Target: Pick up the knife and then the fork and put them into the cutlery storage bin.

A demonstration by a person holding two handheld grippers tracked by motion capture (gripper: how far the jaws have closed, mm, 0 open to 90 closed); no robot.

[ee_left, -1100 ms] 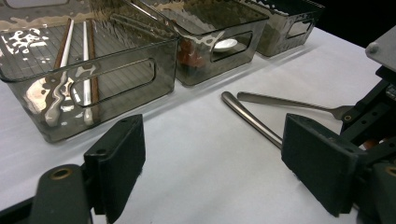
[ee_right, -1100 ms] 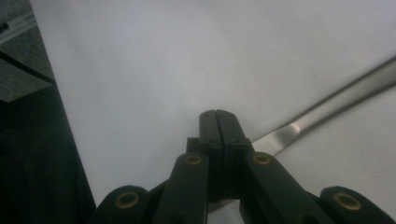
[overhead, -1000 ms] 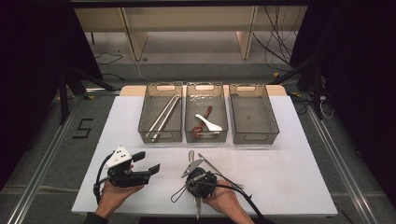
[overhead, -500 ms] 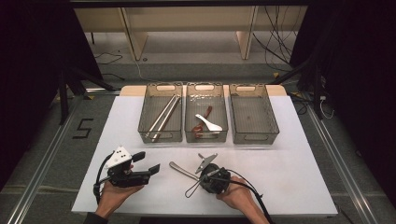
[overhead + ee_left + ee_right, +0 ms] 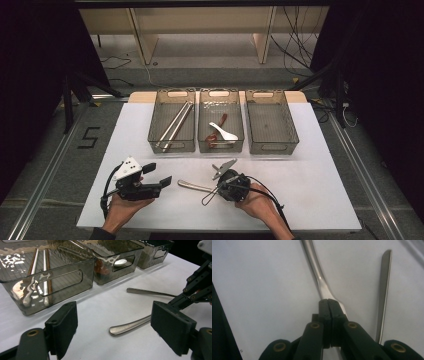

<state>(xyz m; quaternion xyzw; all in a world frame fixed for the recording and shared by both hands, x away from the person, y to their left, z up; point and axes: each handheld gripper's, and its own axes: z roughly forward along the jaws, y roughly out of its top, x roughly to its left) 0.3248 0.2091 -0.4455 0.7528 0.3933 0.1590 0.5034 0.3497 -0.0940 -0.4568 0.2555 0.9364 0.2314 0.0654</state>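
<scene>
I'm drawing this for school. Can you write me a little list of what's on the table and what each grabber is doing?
Table: white
Left bin: long sticks
Middle bin: white spoon, red-brown utensil
Right bin: nothing visible inside
Loose cutlery: two metal pieces
Left gripper: open, holding nothing
Right gripper: shut on one metal piece

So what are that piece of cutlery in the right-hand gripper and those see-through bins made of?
The cutlery handle looks like stainless steel with a brushed-to-polished finish: silver-grey with bright glints along its neck. The smoky bins, such as the left bin, look like tinted clear plastic, glossy and ribbed: the contents show through the walls. The right gripper has black jaw pads, probably rubber or foam, matte.
</scene>
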